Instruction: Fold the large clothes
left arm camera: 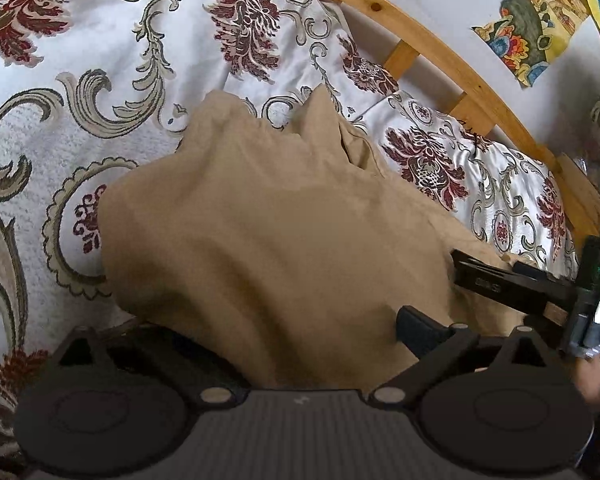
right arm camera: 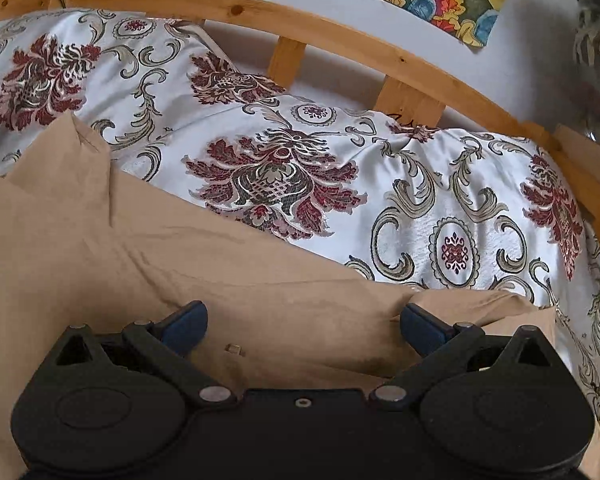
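Two wide-spread fingers frame the left wrist view: the left gripper [left arm camera: 284, 340] stands open, its right fingertip [left arm camera: 418, 326] showing at about 4 o'clock, the other hidden under cloth. The tan garment [left arm camera: 268, 232] fills the centre, bunched on the patterned bedspread [left arm camera: 60, 100], and nothing is pinched. At 3 o'clock the right gripper [left arm camera: 512, 284] lies just over the garment's edge. A wooden bed rail [left arm camera: 428, 46] curves from 12 to 3 o'clock.

In the right wrist view, the right gripper [right arm camera: 304, 326] is spread wide too, both blue fingertips [right arm camera: 186, 326] just above the tan garment [right arm camera: 100, 248], which covers 6 to 10 o'clock. The bedspread [right arm camera: 440, 208] lies from 1 to 4 o'clock, below the rail [right arm camera: 340, 34].
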`<state>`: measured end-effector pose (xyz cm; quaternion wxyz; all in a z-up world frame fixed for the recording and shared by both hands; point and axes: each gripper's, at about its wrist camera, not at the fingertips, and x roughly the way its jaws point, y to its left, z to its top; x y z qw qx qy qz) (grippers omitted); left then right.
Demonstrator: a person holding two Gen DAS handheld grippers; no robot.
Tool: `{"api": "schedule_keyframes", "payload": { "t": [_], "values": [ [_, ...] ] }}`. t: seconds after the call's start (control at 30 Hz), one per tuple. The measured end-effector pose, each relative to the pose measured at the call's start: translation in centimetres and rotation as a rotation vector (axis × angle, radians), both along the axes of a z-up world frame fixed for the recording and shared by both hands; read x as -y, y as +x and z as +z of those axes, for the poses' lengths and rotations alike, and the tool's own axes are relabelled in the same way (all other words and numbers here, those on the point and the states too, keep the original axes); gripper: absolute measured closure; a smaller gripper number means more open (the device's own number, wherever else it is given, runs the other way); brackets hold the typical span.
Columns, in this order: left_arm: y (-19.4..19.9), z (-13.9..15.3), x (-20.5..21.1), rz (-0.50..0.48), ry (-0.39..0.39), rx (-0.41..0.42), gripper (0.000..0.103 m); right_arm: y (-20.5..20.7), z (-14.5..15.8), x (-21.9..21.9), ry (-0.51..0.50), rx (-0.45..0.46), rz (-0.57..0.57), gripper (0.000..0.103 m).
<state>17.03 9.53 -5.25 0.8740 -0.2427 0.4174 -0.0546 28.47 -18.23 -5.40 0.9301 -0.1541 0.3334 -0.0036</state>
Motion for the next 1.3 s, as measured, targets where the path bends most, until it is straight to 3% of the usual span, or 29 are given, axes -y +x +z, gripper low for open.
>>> {"api": "schedule_keyframes", "payload": {
  "t": [0.1,0.3,0.67,0.83,1.03,1.3],
  "values": [
    [-0.1,0.0,0.1,0.005,0.004,0.0,0.001,-1.9,1.7,0.7,0.05,-0.019,0.004,0.001],
    [0.1,0.0,0.1,0.028,-0.002,-0.004,0.001,-6.5,4.3,1.5,-0.001,-0.041,0.047,0.001],
    [0.0,0.0,0.3,0.034,0.013,-0.003,0.001,-10.6,5.6,2.8,0.011,-0.03,0.006,0.001],
    [0.2,-0.1,0.6,0.035,0.033,-0.004,0.001,-12.0,4.1,3.0,-0.016,0.044,-0.017,0.001],
    [0.5,0.3,0.9,0.034,0.059,-0.026,0.001,-13.3,-0.6,4.0,0.009,0.092,-0.018,0.001],
    [0.7,0.9,1.3,0.055,0.094,-0.044,0.009,-13.3,-1.4,4.4,0.053,0.105,-0.032,0.001]
  ]
}}
